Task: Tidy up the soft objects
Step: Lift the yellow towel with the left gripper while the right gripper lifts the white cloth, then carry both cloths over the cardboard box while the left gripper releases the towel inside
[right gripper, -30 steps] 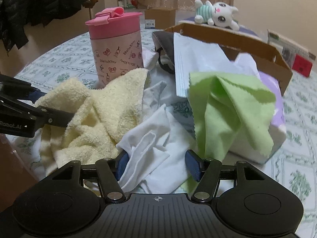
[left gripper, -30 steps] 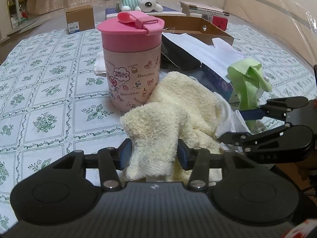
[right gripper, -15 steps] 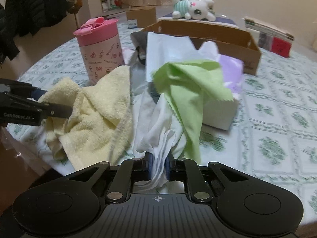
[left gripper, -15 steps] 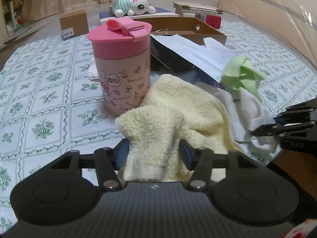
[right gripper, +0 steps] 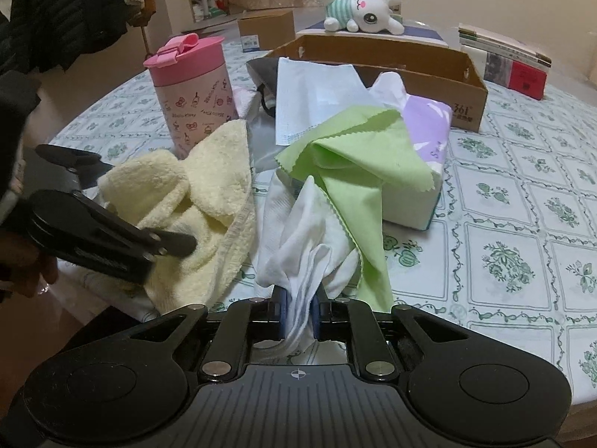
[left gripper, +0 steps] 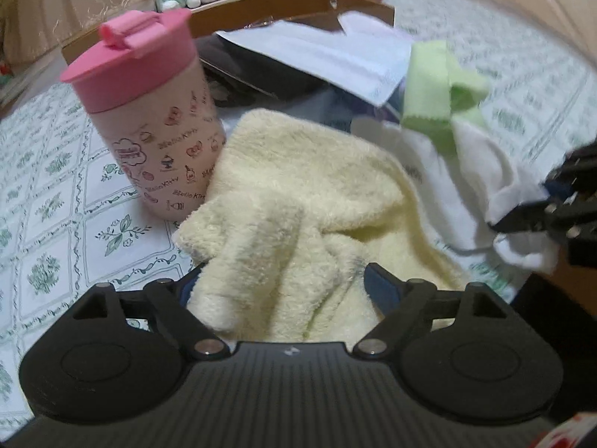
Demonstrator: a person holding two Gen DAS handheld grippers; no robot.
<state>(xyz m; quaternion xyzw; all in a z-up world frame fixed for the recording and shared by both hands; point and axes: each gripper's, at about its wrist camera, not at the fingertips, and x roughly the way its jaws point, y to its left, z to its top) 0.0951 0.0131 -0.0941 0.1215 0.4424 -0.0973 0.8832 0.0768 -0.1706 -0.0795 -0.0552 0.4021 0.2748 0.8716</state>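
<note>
Right wrist view puts our right hand-held gripper [right gripper: 298,317] clamped on a bunch of the white cloth [right gripper: 306,246], whose folds run up from the pads and under the green cloth [right gripper: 358,156]. That green cloth drapes over the white one and leans against the purple tissue pack [right gripper: 429,142] on the bench [right gripper: 522,194]. We judge this to be the gathering step: one soft piece gripped, the others not yet sorted.

On the left side, our left hand-held gripper [left gripper: 280,287] has its jaws opening wide, with the yellow towel [left gripper: 306,201] lying loosely between them; the pads do not press on it. The towel sits at the near edge of the bench, touching the foot of the pink tumbler [left gripper: 156,119]. The cardboard box [right gripper: 410,63] stands behind the pile, and we take it as the likely place for the soft things, though nothing shows that for certain.

Next, we think the white cloth must be drawn out from under the green one without dragging it along, so a slow pull would suit. Our left jaws need a fresh bite on the towel, well clear of the tumbler, which could tip if the towel tugs at it.
</note>
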